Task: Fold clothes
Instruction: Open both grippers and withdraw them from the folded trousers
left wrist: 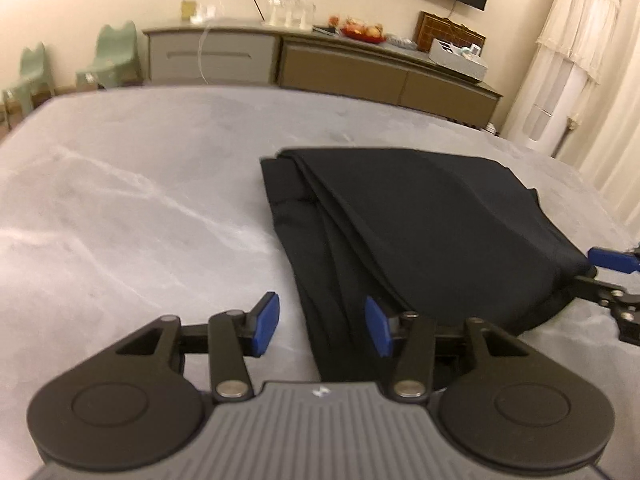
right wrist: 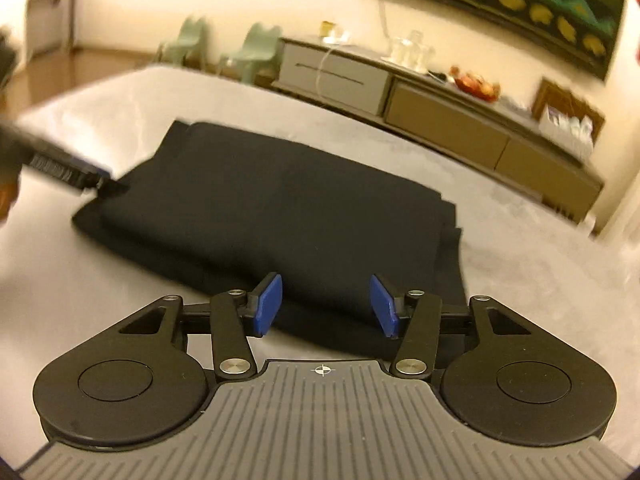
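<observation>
Left wrist: left tool (left wrist: 322, 324) apart, right tool (right wrist: 326, 306) apart; matte black folded cloth (left wrist: 420, 216), layered rectangle, on grey marbled surface (left wrist: 140, 200) at 1 o'clock.

A grey marbled table (left wrist: 120, 200) carries one folded black garment (left wrist: 420, 220).

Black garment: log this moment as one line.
black garment folded, flat on grey bed cover | left gripper open at its near edge | right gripper open at its near edge

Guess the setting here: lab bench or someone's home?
Likely a home living room: a low sideboard holding a fruit plate, small green chairs by the wall, and a folded black garment on a grey-covered surface.
</observation>
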A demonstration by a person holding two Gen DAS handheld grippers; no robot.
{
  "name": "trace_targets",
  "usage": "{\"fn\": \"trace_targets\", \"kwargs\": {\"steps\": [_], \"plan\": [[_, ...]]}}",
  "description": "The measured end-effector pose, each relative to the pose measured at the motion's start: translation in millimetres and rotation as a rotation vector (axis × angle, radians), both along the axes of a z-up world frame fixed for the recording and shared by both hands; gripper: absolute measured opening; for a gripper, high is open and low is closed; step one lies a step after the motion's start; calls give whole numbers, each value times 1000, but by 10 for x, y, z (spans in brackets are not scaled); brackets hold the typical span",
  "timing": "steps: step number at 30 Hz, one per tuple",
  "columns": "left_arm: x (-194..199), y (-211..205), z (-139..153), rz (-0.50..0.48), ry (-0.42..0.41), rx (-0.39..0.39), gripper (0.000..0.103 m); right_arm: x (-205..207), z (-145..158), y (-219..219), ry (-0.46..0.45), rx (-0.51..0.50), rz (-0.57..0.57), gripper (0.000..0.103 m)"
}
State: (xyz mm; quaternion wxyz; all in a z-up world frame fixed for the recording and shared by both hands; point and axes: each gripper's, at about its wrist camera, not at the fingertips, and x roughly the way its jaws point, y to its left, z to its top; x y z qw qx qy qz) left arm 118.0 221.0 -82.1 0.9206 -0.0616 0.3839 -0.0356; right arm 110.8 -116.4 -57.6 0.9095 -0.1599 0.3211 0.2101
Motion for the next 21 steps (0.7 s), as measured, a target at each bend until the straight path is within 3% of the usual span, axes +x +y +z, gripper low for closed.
{"fn": "trace_targets", "kwargs": {"steps": [3,6,10,14,21], "plan": [[-135,4,152,11,-51,-6,51,142,-207,115,65,16,-48,53],[-205,29,313,-21,-93,-39,55,24,-174,305,-26,-7,-101,54],[-191,-38,394,-39,-90,-48,55,-92,-140,600,-132,-8,-148,53],[-200,0,425,-17,-65,-44,55,-163,-221,873,-57,-94,-115,53],[-151,111,438,-42,-7,-177,61,-163,-276,395,-31,-78,-253,54]]}}
